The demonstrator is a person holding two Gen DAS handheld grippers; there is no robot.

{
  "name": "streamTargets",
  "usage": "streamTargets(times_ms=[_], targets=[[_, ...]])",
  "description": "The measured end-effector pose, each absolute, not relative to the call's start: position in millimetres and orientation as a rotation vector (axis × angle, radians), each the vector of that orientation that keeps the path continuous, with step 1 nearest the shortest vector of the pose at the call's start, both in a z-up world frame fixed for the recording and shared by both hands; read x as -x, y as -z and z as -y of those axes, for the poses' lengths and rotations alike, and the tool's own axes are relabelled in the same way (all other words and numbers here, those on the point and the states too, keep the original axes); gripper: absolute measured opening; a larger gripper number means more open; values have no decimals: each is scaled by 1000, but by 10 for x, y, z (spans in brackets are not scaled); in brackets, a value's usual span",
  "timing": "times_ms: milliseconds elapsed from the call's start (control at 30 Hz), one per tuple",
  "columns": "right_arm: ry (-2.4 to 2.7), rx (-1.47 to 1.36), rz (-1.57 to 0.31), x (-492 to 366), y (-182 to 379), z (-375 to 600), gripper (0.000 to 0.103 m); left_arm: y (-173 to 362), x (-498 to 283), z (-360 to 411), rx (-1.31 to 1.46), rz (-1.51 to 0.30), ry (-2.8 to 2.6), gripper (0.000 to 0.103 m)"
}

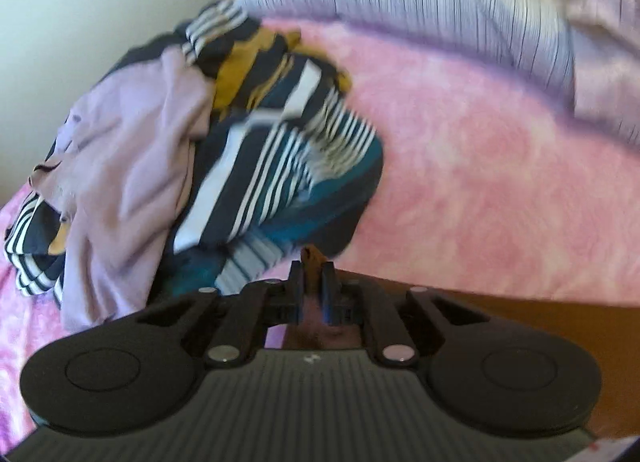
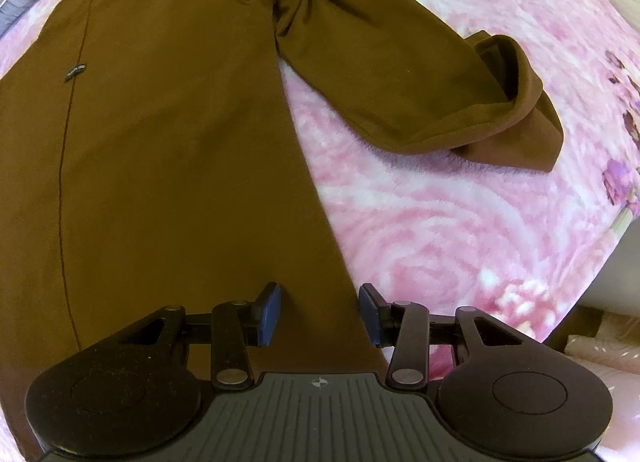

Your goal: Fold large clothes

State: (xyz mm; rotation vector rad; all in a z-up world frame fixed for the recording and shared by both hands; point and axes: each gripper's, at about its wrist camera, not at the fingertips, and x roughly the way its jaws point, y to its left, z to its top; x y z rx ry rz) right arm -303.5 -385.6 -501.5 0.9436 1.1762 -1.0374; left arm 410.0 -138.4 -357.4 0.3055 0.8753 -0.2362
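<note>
- Left gripper (image 1: pixel 314 268) has its jaws drawn close together, pinching a small fold of the brown garment (image 1: pixel 309 254) between its pads; the picture is blurred, so the exact edge held is hard to tell.
- Right gripper (image 2: pixel 319 312) points down at the bed, its blue pads (image 2: pixel 270 312) spread apart, not pressing on anything; the brown garment's (image 2: pixel 172 165) right edge runs between them.
- Brown garment lies flat on the pink blanket (image 2: pixel 460 229), its long axis running from the near edge of the right wrist view to the far edge, with a dark seam line along its left side.
- One sleeve (image 2: pixel 400 73) branches from the far end and slants toward the right, ending in an open cuff (image 2: pixel 516 101) that rests on the blanket.
- In the left wrist view, a pile of striped clothes (image 1: pixel 280 165) and a lilac garment (image 1: pixel 132 165) lies to the left on the pink blanket (image 1: pixel 500 181).
- Farther back lies a pale striped pillow (image 1: pixel 420 9).
</note>
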Motion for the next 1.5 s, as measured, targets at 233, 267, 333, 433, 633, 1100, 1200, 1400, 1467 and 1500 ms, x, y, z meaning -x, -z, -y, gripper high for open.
streamTargets(times_ms=[233, 267, 333, 433, 633, 1100, 1200, 1400, 1467, 1500], targets=[[1088, -961, -1084, 3286, 4987, 3812, 46, 3535, -4205, 1556, -405, -808, 109, 42], [1108, -953, -1071, 3365, 4964, 3814, 47, 3450, -4194, 1566, -402, -796, 90, 42], [1131, -949, -1056, 3490, 4942, 3854, 48, 3326, -4132, 1614, -393, -806, 95, 42], [1227, -960, -947, 3930, 4837, 4078, 48, 3159, -3746, 1777, -400, -844, 186, 42], [1303, -881, -651, 4685, 4501, 4684, 48, 3048, -2476, 2338, -379, -954, 457, 42], [800, -705, -798, 4624, 5046, 5708, 1, 3096, -742, 3279, -392, -1069, 623, 42], [840, -614, -602, 5067, 4482, 5498, 1, 3008, -612, 3333, -376, -1063, 621, 42], [986, -373, -573, 5992, 3711, 4895, 1, 2882, -309, 3483, -354, -1074, 626, 42], [991, -431, -683, 6169, 3825, 4733, 2, 2917, -193, 3568, -366, -1089, 642, 42], [985, -512, -748, 6251, 3968, 4646, 3, 2939, -138, 3606, -373, -1094, 647, 42]])
